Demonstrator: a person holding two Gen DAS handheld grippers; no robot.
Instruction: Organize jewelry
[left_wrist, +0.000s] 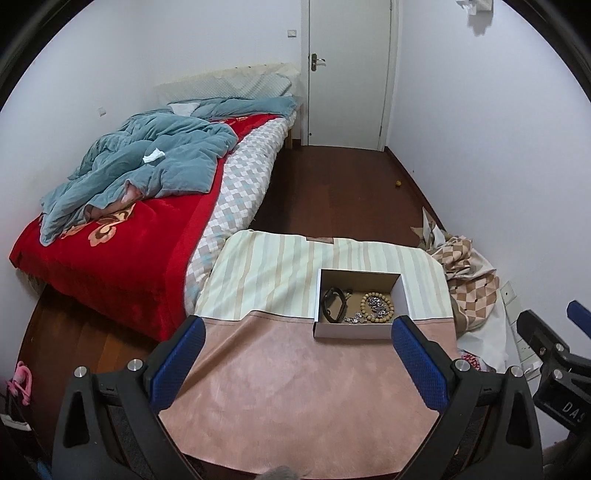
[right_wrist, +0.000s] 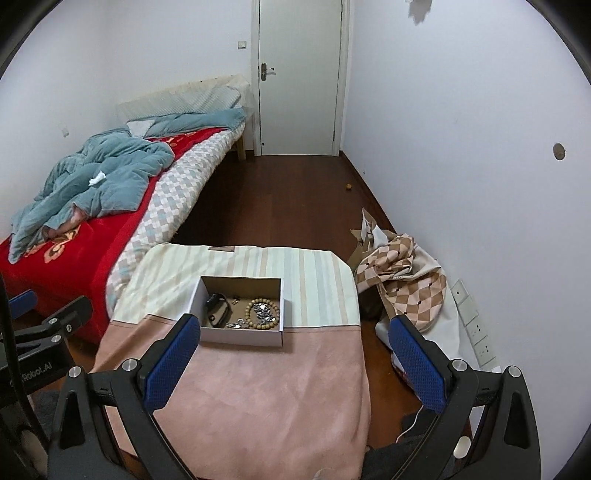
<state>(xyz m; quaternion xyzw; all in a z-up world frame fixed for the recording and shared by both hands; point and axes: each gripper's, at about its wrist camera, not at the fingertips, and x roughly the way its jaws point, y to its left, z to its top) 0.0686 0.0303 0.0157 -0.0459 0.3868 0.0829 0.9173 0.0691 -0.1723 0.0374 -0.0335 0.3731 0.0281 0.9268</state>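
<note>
A white cardboard box (left_wrist: 354, 329) sits on a table covered by a pink and striped cloth (left_wrist: 295, 387). Inside lie a wooden bead bracelet (left_wrist: 376, 308), a black band (left_wrist: 333, 302) and a silver chain (left_wrist: 354, 318). The box (right_wrist: 242, 336) also shows in the right wrist view with the bead bracelet (right_wrist: 264, 314) and black band (right_wrist: 218, 304). My left gripper (left_wrist: 297, 332) is open and empty, held above the near part of the cloth. My right gripper (right_wrist: 291, 330) is open and empty, to the right, over the table's right edge.
A bed (left_wrist: 122, 236) with a red blanket and blue quilt stands left of the table. A pile of checked fabric (right_wrist: 402, 284) lies on the wooden floor at the right by the wall. A closed white door (left_wrist: 349, 70) is at the back.
</note>
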